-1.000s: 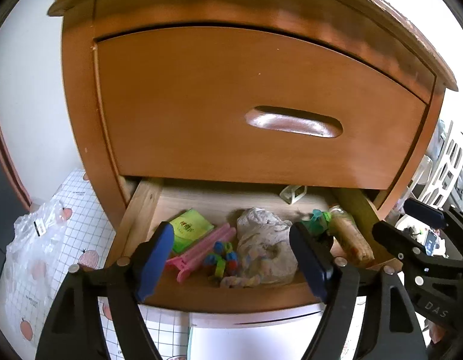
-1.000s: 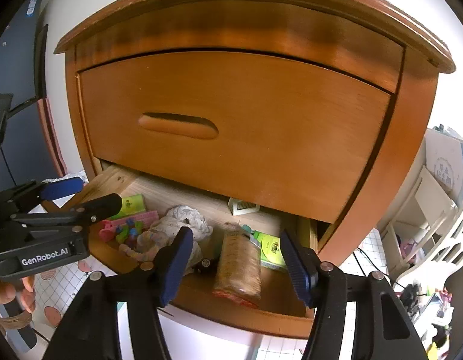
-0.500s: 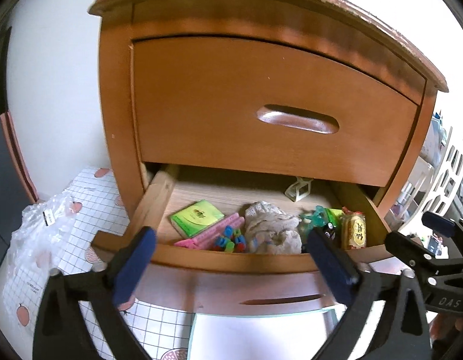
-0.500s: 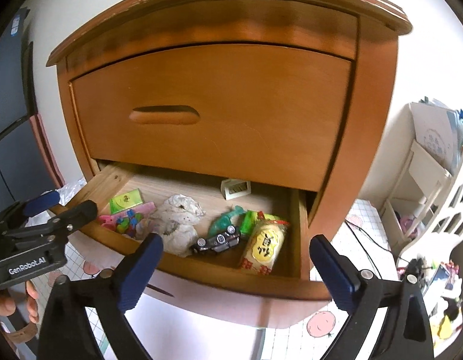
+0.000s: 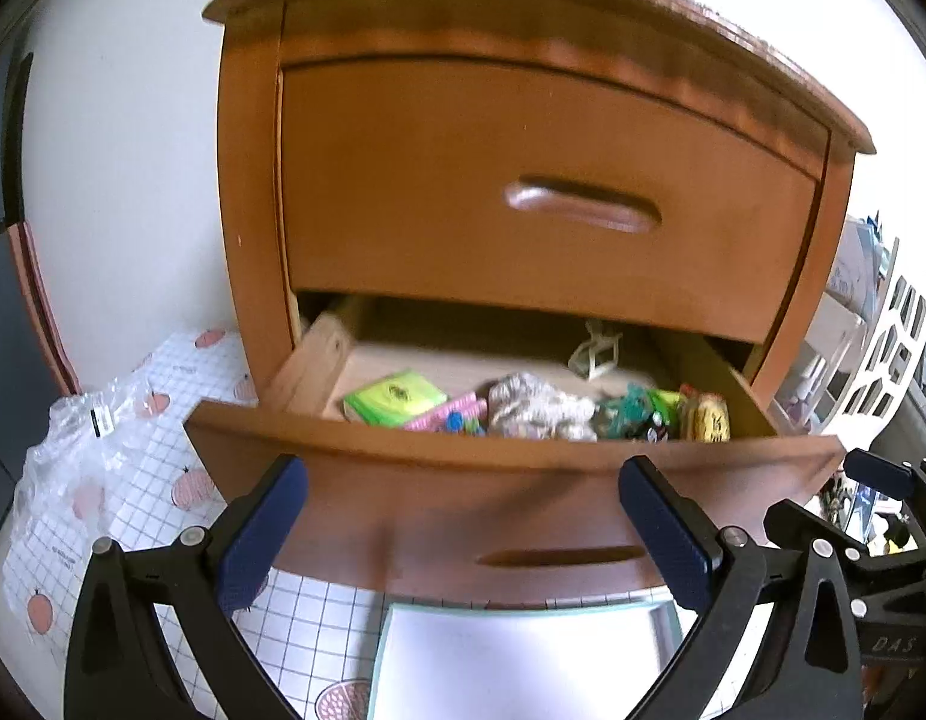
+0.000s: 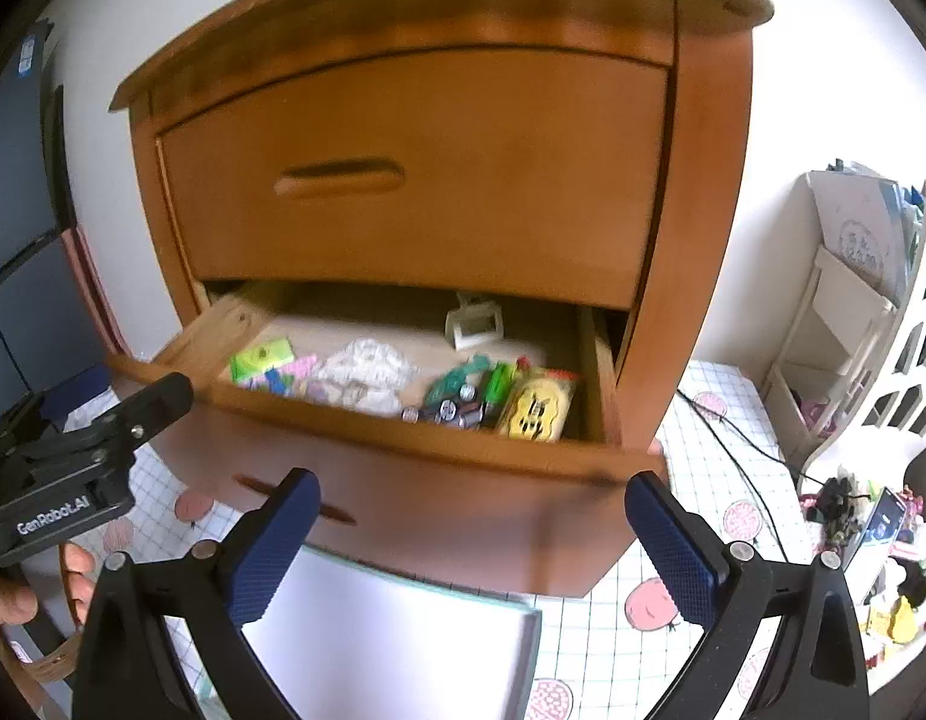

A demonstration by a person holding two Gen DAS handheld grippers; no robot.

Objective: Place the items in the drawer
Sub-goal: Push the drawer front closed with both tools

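The lower drawer (image 5: 511, 498) (image 6: 463, 480) of a brown wooden cabinet stands pulled out. Inside lie a green packet (image 5: 393, 399) (image 6: 261, 357), a pink clip (image 5: 444, 411), a crumpled whitish cloth (image 5: 538, 408) (image 6: 366, 375), a green toy (image 5: 628, 411) (image 6: 456, 381), a small toy car (image 6: 456, 411), a yellow snack pack (image 5: 709, 417) (image 6: 538, 408) and a white clip (image 5: 595, 351) (image 6: 475, 324). My left gripper (image 5: 463, 531) is open in front of the drawer, holding nothing. My right gripper (image 6: 469, 543) is open too, empty, before the drawer front.
The upper drawer (image 5: 541, 198) is closed. A white tray (image 5: 523, 660) (image 6: 390, 630) lies on the checked mat below the drawer. A clear plastic bag (image 5: 72, 456) sits at the left. A white shelf unit (image 6: 853, 312) and clutter stand at the right. A hand (image 6: 18, 594) holds the left gripper.
Both grippers have pulled back and away from the drawer; a second ago their fingers were over the items inside. The drawer front now shows in full.
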